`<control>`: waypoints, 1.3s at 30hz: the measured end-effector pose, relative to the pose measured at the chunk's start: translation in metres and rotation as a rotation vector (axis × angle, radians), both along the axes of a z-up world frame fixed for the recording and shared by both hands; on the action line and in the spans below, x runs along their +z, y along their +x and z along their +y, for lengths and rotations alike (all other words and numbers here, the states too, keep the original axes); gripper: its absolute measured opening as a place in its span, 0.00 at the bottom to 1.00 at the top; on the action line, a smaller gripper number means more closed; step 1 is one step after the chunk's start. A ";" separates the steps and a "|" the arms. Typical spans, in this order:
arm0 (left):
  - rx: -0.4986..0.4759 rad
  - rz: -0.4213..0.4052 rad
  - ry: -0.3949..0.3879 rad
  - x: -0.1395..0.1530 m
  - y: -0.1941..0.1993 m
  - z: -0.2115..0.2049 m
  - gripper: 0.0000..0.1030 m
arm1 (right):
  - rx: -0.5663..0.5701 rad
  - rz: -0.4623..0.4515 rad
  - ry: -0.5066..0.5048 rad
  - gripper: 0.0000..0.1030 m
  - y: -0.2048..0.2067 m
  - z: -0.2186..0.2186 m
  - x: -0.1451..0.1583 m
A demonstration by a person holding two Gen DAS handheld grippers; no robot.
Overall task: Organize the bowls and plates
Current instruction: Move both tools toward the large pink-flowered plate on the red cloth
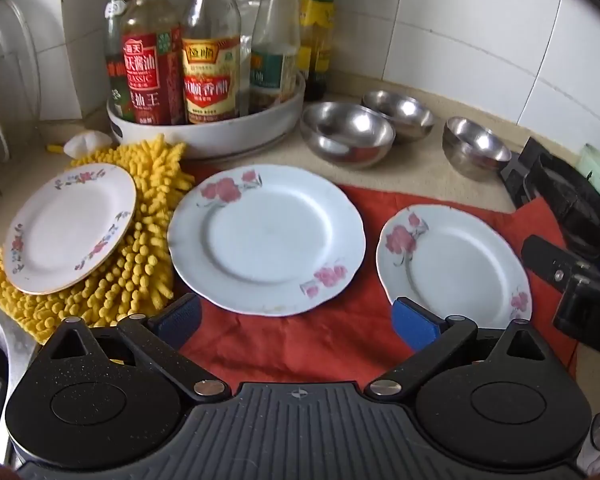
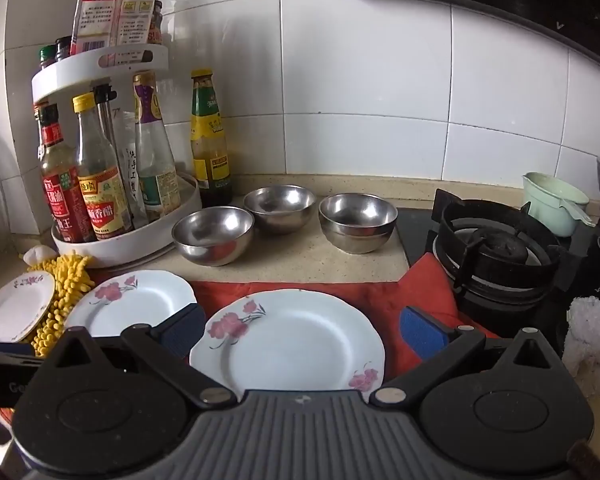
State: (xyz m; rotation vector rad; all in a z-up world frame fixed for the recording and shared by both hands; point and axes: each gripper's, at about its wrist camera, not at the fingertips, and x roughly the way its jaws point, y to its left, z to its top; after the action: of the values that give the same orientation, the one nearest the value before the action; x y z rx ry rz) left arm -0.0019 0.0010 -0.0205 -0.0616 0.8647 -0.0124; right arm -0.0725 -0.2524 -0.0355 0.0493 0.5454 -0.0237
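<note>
Three white flowered plates lie in a row on the counter. The small gold-rimmed plate [image 1: 68, 228] [image 2: 16, 312] rests on a yellow chenille cloth [image 1: 148, 248]. On a red cloth [image 1: 300, 344] are the large plate [image 1: 266, 238] [image 2: 136, 304] and the medium plate [image 1: 454, 266] [image 2: 288, 344]. Behind them stand three steel bowls [image 1: 346, 134] [image 1: 398, 114] [image 1: 476, 150], also in the right wrist view [image 2: 212, 234] [image 2: 280, 208] [image 2: 358, 220]. My left gripper [image 1: 296, 320] hovers open before the large plate. Over the medium plate's near rim my right gripper [image 2: 300, 334] is open too. Neither holds anything.
A white two-tier turntable [image 2: 128, 240] of sauce bottles stands at the back left against the tiled wall. A gas burner [image 2: 496, 252] with a mint-green cup [image 2: 552, 204] behind it is on the right. A white towel [image 2: 592, 344] lies at the near right.
</note>
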 end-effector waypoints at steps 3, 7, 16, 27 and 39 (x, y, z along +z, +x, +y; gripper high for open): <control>0.012 0.007 0.004 -0.003 0.003 -0.002 0.99 | -0.006 0.010 -0.006 0.98 0.003 0.001 -0.001; 0.022 0.030 0.013 -0.007 0.006 -0.006 0.99 | -0.001 0.021 -0.008 0.98 0.006 -0.003 -0.003; 0.023 0.044 0.027 -0.009 0.012 -0.011 0.99 | -0.003 0.028 -0.016 0.98 0.010 -0.006 -0.005; 0.035 0.057 0.036 -0.012 0.014 -0.009 0.99 | -0.012 0.057 -0.031 0.98 0.013 -0.006 -0.010; 0.021 0.057 0.043 -0.013 0.015 -0.017 0.99 | -0.025 0.103 -0.055 0.98 0.016 -0.009 -0.022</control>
State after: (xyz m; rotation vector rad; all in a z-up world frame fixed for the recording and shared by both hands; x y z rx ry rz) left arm 0.0133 -0.0156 -0.0339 -0.0311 0.9208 0.0272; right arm -0.0566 -0.2615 -0.0572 0.0010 0.6465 -0.0655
